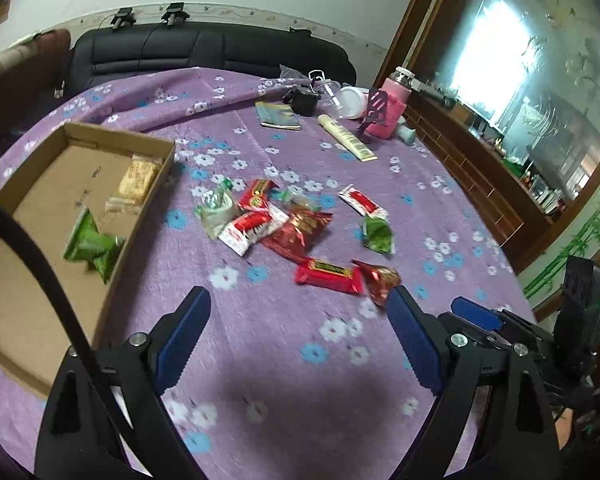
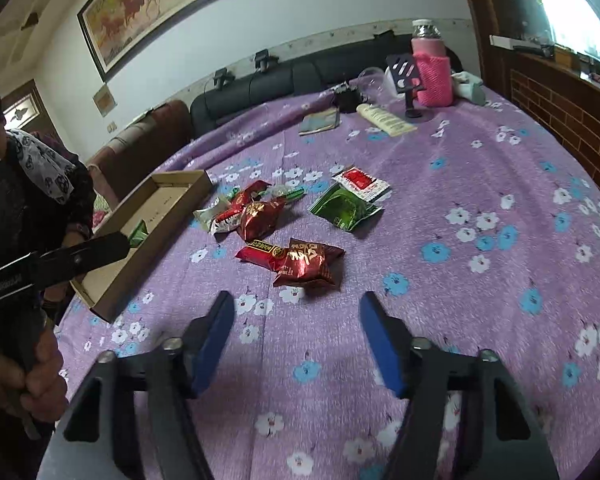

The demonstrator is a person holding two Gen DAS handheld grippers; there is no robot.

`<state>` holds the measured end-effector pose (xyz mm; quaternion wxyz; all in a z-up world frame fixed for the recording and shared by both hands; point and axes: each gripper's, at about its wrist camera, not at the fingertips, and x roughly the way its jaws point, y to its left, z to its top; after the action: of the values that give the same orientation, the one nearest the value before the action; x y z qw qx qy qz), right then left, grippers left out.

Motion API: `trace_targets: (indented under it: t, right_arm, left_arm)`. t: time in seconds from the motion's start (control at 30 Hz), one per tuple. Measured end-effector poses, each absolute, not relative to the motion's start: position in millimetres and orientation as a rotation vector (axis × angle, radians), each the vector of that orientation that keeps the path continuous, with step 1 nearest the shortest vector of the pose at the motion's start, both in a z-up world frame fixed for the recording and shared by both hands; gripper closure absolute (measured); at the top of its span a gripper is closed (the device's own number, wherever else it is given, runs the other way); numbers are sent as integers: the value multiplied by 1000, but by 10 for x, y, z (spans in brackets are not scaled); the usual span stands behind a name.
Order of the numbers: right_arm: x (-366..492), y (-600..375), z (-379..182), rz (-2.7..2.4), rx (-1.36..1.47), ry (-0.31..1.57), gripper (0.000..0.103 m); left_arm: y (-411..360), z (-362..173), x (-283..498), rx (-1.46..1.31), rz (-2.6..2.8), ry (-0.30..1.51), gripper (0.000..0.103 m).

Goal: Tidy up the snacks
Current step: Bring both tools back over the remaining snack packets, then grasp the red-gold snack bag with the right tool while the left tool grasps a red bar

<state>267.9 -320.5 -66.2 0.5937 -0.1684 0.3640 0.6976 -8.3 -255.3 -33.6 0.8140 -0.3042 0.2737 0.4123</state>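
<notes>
A cardboard tray (image 1: 32, 200) lies on the purple flowered cloth at the left; it holds a green packet (image 1: 90, 242) and a yellow biscuit packet (image 1: 138, 178). Several red, green and white snack packets lie loose in the middle, among them a red bar (image 1: 328, 274) and a dark red pouch (image 2: 308, 262). My left gripper (image 1: 298, 296) is open and empty, just short of the red bar. My right gripper (image 2: 298, 300) is open and empty, just short of the dark red pouch. The tray also shows in the right wrist view (image 2: 148, 240), with the left gripper's body over it.
At the far side of the table stand a pink-sleeved bottle (image 2: 432, 74), a cream tube (image 2: 384, 118), a small booklet (image 2: 320, 122), a black object (image 1: 304, 100) and clear cups. A black sofa (image 1: 204, 52) lies behind. A wooden cabinet (image 1: 480, 168) runs along the right.
</notes>
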Motion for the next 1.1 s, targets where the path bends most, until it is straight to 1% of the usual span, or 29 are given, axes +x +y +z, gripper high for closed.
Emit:
trace_targets:
  t: [0.07, 0.23, 0.57, 0.63, 0.7, 0.77, 1.0, 1.1]
  right_arm:
    - [2670, -3099, -710, 1625, -400, 867, 50]
    - [2679, -2855, -815, 1608, -404, 929, 50]
    - [2628, -2475, -996, 1565, -494, 966, 51]
    - [2618, -2422, -1047, 1572, -509, 977, 57]
    - [2615, -2398, -1076, 1572, -527, 962, 65]
    - [2636, -2412, -1060, 1582, -531, 939, 69]
    - [2893, -2796, -892, 1595, -409, 906, 70]
    - [2970, -2948, -847, 1609, -361, 913, 70]
  left_arm:
    - [-2484, -370, -53, -635, 869, 605, 13]
    - [-2343, -504, 42, -648, 802, 646, 13]
    - [-2237, -659, 347, -651, 725, 700, 13]
    - [-2214, -696, 377, -664, 739, 705, 13]
    - [-2192, -731, 412, -684, 744, 705, 13]
    - [-2162, -768, 449, -718, 751, 702, 13]
    - [-2029, -939, 653, -929, 772, 637, 13]
    - [-1982, -1019, 768, -969, 791, 638, 13]
